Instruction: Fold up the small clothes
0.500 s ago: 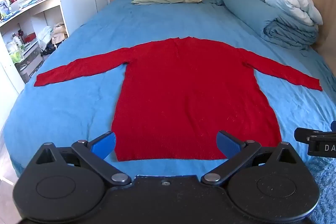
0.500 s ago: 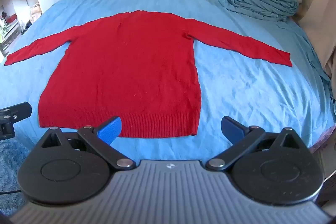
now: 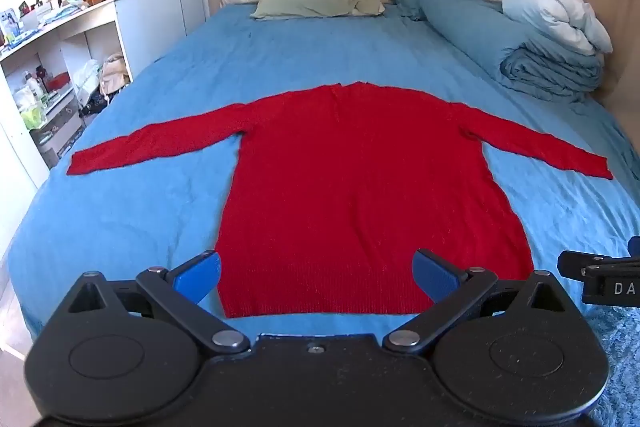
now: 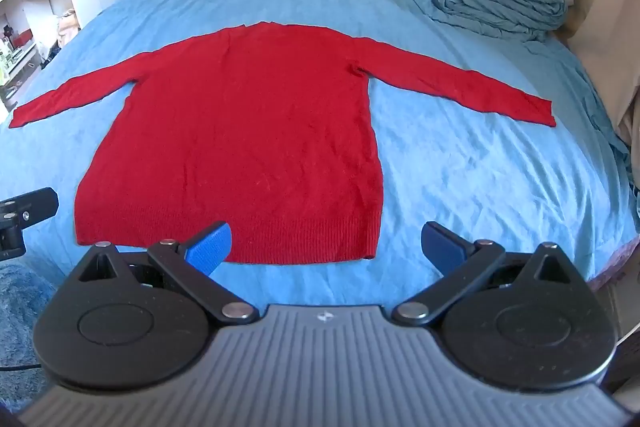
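A red long-sleeved sweater (image 3: 360, 187) lies flat on the blue bed sheet (image 3: 120, 211), both sleeves spread out sideways, hem toward me. It also shows in the right wrist view (image 4: 248, 131). My left gripper (image 3: 316, 273) is open and empty, hovering just in front of the hem. My right gripper (image 4: 326, 245) is open and empty, near the hem's right corner. The right gripper's edge shows at the right of the left wrist view (image 3: 600, 277).
A rolled blue duvet (image 3: 520, 43) with a white quilt (image 3: 556, 15) lies along the bed's right side. A green pillow (image 3: 316, 3) lies at the headboard. White shelves (image 3: 52, 67) stand left of the bed. A blue rug (image 4: 20, 303) lies at the foot.
Both views have tilted slightly down and back; the sweater sits a little lower and farther in frame. Both grippers stay open and empty.
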`<state>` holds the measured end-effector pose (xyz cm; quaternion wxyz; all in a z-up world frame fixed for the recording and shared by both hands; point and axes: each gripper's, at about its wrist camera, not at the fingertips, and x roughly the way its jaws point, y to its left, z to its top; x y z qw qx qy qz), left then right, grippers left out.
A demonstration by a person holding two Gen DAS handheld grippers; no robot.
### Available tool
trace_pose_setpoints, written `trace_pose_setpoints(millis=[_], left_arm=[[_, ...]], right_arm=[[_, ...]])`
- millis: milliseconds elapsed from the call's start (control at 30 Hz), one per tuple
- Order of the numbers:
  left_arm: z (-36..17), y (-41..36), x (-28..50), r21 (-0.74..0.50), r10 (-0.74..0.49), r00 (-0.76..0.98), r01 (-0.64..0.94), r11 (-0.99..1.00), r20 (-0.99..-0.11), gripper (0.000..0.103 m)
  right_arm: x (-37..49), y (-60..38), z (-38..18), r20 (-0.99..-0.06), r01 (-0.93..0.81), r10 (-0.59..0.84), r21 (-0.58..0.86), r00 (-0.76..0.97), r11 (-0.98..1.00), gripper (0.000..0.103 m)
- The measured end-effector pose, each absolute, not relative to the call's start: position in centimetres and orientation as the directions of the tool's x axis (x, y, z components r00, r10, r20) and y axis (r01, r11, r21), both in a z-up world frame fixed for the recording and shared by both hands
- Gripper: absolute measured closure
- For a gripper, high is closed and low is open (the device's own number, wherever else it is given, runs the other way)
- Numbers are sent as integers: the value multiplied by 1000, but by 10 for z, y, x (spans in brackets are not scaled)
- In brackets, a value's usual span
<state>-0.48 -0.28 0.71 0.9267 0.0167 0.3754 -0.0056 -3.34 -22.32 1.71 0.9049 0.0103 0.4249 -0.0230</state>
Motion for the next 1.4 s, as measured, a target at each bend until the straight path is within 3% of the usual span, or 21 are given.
trace_pose_setpoints(millis=[1400], left_arm=[[9, 1, -5, 23, 10, 737, 8, 1000, -676, 0]], right_arm=[[-30, -218, 18, -765, 37, -17, 10, 644, 999, 0]])
